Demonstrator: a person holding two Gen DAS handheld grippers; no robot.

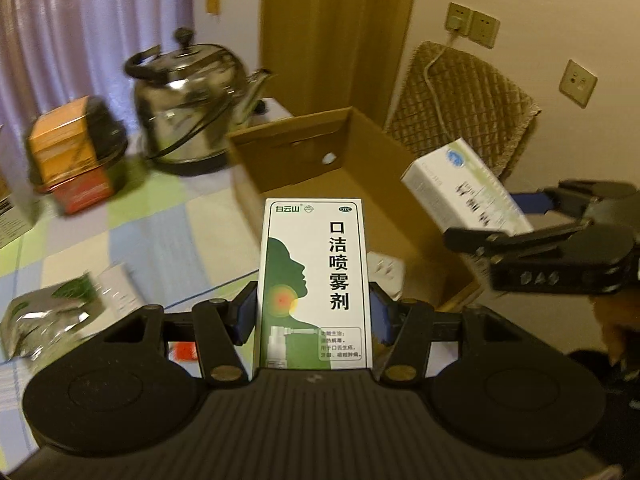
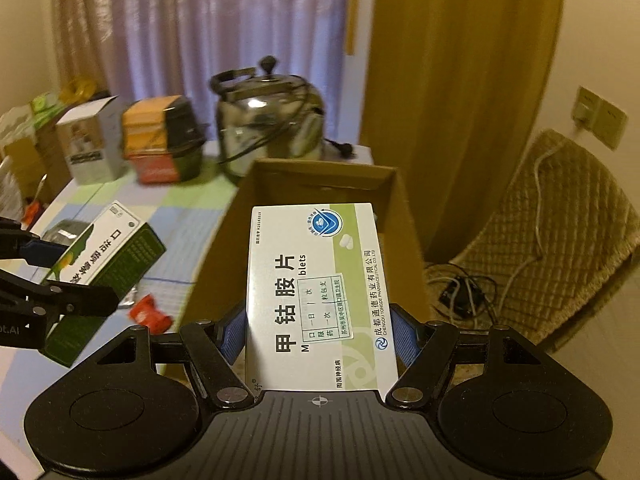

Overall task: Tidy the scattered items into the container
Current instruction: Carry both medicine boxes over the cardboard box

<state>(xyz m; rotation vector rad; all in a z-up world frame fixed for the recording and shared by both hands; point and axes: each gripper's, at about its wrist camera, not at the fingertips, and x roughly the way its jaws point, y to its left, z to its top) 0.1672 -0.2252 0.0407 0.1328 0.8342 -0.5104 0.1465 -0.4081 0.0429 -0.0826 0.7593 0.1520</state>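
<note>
We see dim, warm yellowish indoor light, with a paler glow through the curtain (image 2: 192, 40). The kettle (image 1: 192, 100) and orange box (image 1: 68, 148) smear with motion blur; fisheye bending and dark corners frame both views.

**Around the table**

A steel kettle (image 2: 268, 120) stands at the far end of the checked tablecloth (image 1: 152, 240), its cord looped over it. Behind hang pale curtains (image 2: 200, 32). A quilted chair (image 2: 560, 232) sits near wall sockets (image 1: 472, 24).

Pale curtains (image 2: 192, 40) hang behind the table (image 1: 160, 232); a quilted chair (image 2: 560, 232) stands by the wall sockets (image 1: 472, 24).
</note>
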